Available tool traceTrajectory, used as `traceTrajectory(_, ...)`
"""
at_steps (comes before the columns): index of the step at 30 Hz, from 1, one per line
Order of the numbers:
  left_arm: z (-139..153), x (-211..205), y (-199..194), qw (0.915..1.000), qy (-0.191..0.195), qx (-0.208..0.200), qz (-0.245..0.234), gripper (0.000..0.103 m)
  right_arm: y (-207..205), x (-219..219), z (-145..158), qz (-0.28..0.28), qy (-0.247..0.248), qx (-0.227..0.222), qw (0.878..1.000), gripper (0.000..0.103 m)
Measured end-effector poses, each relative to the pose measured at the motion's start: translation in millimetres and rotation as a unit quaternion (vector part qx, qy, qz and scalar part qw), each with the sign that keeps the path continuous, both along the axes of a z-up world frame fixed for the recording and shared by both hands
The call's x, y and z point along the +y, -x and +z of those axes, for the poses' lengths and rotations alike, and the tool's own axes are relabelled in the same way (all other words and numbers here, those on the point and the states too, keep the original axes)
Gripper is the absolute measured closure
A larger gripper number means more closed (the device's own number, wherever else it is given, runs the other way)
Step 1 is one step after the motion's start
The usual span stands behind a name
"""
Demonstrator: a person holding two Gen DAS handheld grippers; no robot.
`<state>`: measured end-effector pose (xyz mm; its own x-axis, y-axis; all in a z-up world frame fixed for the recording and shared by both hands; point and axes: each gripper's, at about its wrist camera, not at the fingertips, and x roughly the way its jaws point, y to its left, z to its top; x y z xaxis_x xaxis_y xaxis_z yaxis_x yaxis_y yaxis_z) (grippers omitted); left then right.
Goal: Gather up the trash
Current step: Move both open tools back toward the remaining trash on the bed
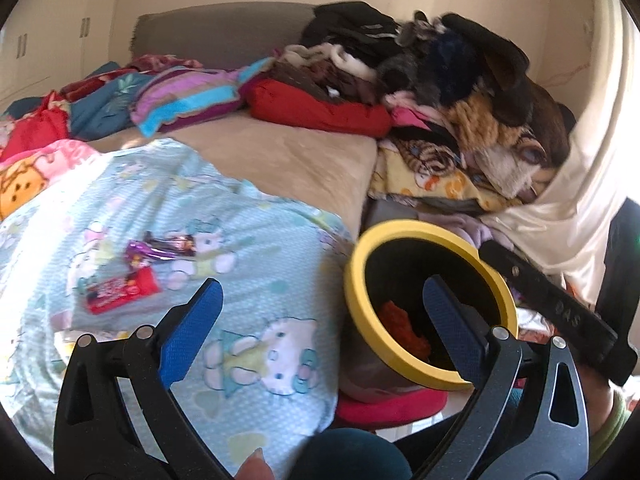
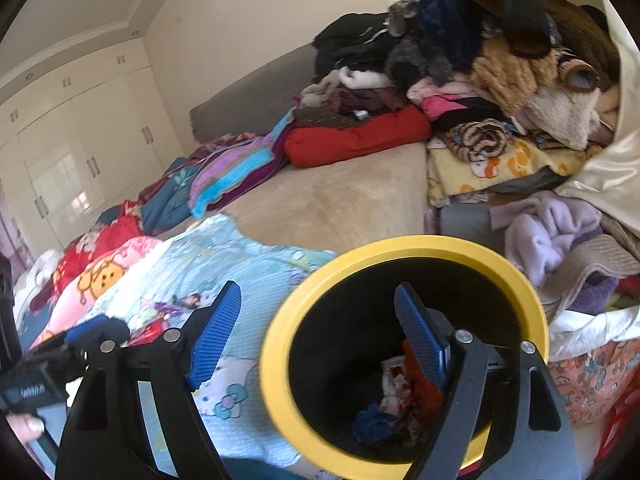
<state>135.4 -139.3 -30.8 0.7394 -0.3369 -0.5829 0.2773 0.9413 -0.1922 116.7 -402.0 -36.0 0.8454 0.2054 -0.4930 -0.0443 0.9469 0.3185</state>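
A bin with a yellow rim (image 1: 400, 227) stands beside the bed; crumpled red trash (image 1: 404, 326) lies inside it. In the right wrist view the bin (image 2: 400, 243) holds red (image 2: 420, 390), blue (image 2: 372, 426) and white scraps. On the light-blue cartoon blanket (image 1: 248, 240) lie a red wrapper (image 1: 120, 292) and a purple wrapper (image 1: 160, 249). My left gripper (image 1: 322, 282) is open and empty over the blanket's edge, its right finger in front of the bin. My right gripper (image 2: 318, 287) is open and empty, its right finger over the bin's mouth.
A tall heap of clothes and blankets (image 1: 460, 92) fills the far right of the bed, with folded bedding (image 1: 188, 96) along the back. A beige mattress (image 1: 288, 160) shows between them. A pink cushion (image 1: 392, 406) lies under the bin. Cupboards (image 2: 60, 168) line the left wall.
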Motion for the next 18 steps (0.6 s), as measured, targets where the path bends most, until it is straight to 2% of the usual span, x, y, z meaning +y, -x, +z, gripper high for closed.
traceTrajectory(9, 8, 45, 5, 0.9984, 0.004, -0.018, 0.053, 0.011, 2, 47, 8, 0.055, 0.025, -0.005, 0.998, 0.024)
traceTrajectory(18, 10, 84, 5, 0.9954, 0.009, -0.019, 0.093, 0.011, 0, 94, 5, 0.107, 0.051, -0.003, 0.993, 0.024)
